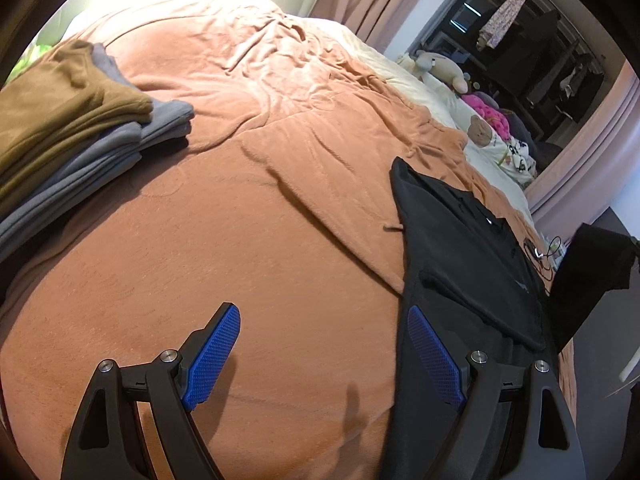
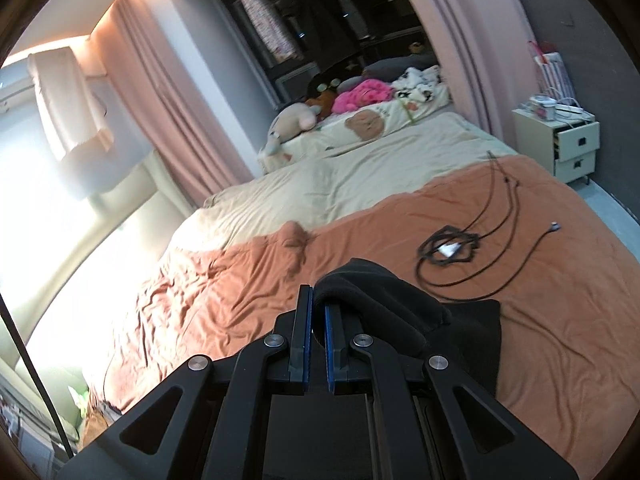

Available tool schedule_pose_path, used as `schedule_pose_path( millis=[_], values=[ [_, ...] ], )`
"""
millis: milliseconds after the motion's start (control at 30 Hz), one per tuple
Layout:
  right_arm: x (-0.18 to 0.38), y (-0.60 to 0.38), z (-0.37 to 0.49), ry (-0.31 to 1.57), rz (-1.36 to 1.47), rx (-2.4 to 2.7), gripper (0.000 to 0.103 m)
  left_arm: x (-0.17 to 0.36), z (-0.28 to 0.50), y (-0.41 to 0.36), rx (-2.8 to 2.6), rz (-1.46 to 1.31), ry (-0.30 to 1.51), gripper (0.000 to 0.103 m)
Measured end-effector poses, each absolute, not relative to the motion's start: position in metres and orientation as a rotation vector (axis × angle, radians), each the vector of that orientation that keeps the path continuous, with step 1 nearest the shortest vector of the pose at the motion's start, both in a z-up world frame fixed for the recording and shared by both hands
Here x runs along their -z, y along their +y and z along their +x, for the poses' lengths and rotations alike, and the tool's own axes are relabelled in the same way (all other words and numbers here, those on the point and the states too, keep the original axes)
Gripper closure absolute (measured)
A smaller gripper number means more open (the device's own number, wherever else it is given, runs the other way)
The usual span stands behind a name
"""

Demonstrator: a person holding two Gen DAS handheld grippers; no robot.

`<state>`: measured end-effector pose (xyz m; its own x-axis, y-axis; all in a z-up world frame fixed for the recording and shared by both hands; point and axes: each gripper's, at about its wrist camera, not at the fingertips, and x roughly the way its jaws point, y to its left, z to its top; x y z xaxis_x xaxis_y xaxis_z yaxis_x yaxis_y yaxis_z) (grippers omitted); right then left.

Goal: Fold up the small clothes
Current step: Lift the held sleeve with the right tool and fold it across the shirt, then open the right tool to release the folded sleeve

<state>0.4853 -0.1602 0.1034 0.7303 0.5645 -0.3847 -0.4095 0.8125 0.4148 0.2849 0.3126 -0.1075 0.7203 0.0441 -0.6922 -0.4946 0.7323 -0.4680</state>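
Note:
A black garment (image 1: 460,248) lies on the orange blanket (image 1: 224,240), stretched toward the lower right of the left wrist view. My left gripper (image 1: 324,320) hovers over the blanket, open, with nothing between its blue pads; its right finger sits over the garment's edge. In the right wrist view my right gripper (image 2: 318,300) is shut on a fold of the black garment (image 2: 400,304), which is lifted off the orange blanket (image 2: 540,320) and drapes to the right of the fingers.
A stack of folded clothes (image 1: 68,128), brown on grey, sits at the left of the bed. A black cable with a white charger (image 2: 452,248) lies on the blanket. Stuffed toys and pillows (image 2: 360,108) are at the bed's head. A nightstand (image 2: 560,144) stands beside the bed.

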Motion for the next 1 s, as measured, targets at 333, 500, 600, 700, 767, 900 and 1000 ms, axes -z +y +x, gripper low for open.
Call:
schedule_pose_path(
  millis=[333,500,600,700,767,900,1000],
  values=[
    [-0.063,-0.103,0.508,0.629,0.225,-0.624,0.101,0.113,0.283,0.313,-0.311,-0.704,0.712,0.016],
    [-0.034,-0.070,0.514,0.696,0.209,-0.658,0.101,0.113,0.287,0.310,-0.301,-0.694,0.715,0.016],
    [-0.008,-0.049,0.519,0.751,0.179,-0.654,0.101,0.114,0.290,0.308,-0.299,-0.688,0.720,0.016],
    [0.016,-0.030,0.521,0.819,0.148,-0.653,0.098,0.114,0.294,0.307,-0.299,-0.688,0.729,0.016],
    [0.034,-0.018,0.527,0.912,0.132,-0.672,0.088,0.113,0.296,0.306,-0.297,-0.685,0.728,0.016],
    [0.053,-0.007,0.525,1.007,0.104,-0.747,0.041,0.106,0.304,0.301,-0.284,-0.677,0.721,0.016],
    [0.054,-0.015,0.528,1.034,0.098,-0.777,0.036,0.099,0.317,0.293,-0.262,-0.658,0.725,0.016]
  ],
)
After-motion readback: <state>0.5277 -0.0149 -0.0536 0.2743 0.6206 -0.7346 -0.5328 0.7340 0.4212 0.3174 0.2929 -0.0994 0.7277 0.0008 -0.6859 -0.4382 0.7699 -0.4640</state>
